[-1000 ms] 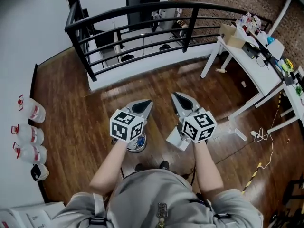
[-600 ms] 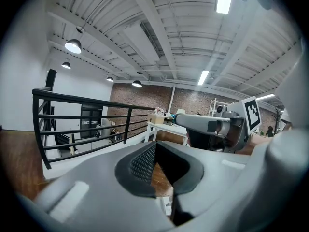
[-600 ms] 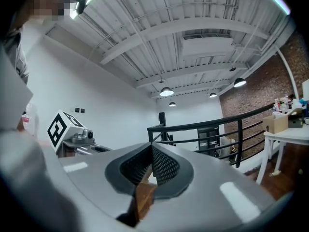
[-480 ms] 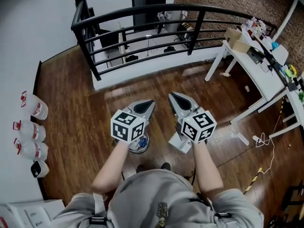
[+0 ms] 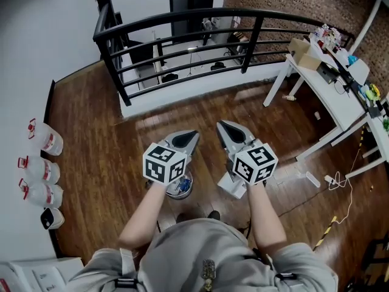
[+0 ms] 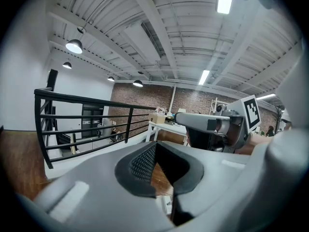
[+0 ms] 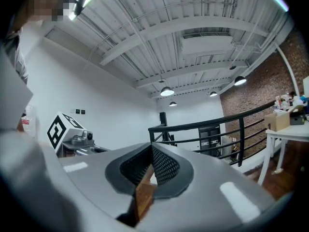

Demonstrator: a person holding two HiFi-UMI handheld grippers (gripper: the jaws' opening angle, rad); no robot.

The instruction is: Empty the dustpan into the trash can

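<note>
Left tongs (image 5: 192, 136) and right tongs (image 5: 222, 126) are both pressed together, holding nothing. Beneath them stand a bin (image 5: 177, 187) and, likely, the white dustpan (image 5: 225, 184); whether it is emptied is unclear.

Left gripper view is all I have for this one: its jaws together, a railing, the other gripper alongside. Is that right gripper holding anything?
Observer: No. In its own view the right gripper is shut with nothing between the jaws.
Operator: What is on the floor below the two?
Observer: The head view shows a small round container beneath the left gripper and a white object beneath the right one. Neither is held.
Operator: Anything along the walls?
Observer: Three white jugs stand in a row by the wall on the person's left.
</note>
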